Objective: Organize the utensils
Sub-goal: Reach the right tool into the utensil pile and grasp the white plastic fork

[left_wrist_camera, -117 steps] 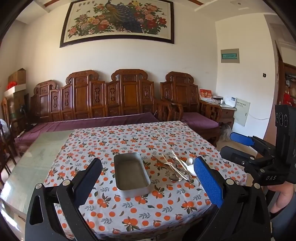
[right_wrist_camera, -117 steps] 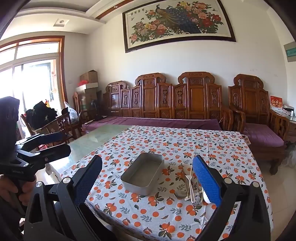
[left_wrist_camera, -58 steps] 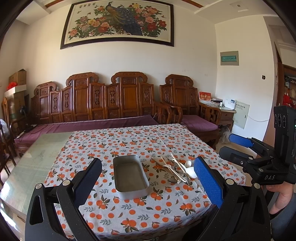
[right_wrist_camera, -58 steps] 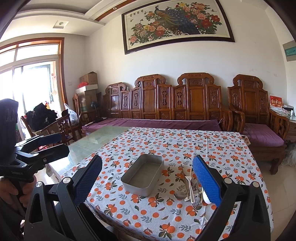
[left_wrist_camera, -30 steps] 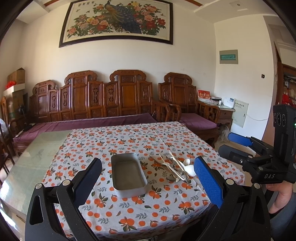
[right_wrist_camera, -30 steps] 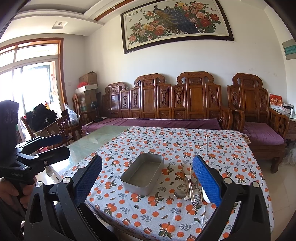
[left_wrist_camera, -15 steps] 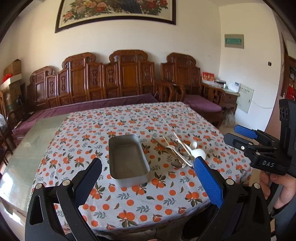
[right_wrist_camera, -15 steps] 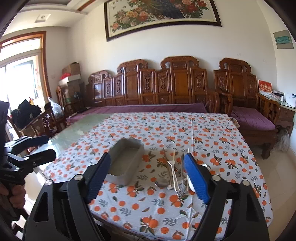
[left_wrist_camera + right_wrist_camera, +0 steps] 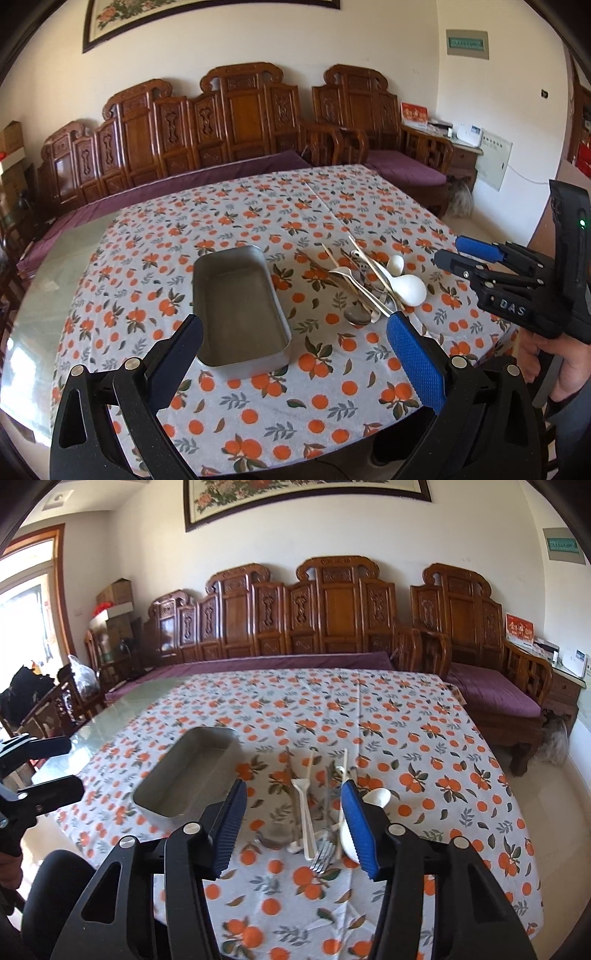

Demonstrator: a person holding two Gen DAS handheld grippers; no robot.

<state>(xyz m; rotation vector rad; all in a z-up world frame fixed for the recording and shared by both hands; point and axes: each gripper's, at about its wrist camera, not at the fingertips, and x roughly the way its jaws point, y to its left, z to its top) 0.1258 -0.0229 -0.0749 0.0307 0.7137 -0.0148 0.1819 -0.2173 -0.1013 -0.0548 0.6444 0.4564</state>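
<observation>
Nothing sorted yet.
I see tray (image 9: 240, 306) empty, utensils (image 9: 321, 812) piled beside it; right gripper (image 9: 293, 825) and left gripper (image 9: 293, 354) both gape wide, holding nothing.

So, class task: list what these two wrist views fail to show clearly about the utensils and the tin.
- Utensil pile, left wrist view: pieces overlap, count unclear.
- Fork, right wrist view: motion blur; the right gripper covers neighbouring pieces.
- Metal tin, left wrist view: near corner behind the left gripper.
</observation>
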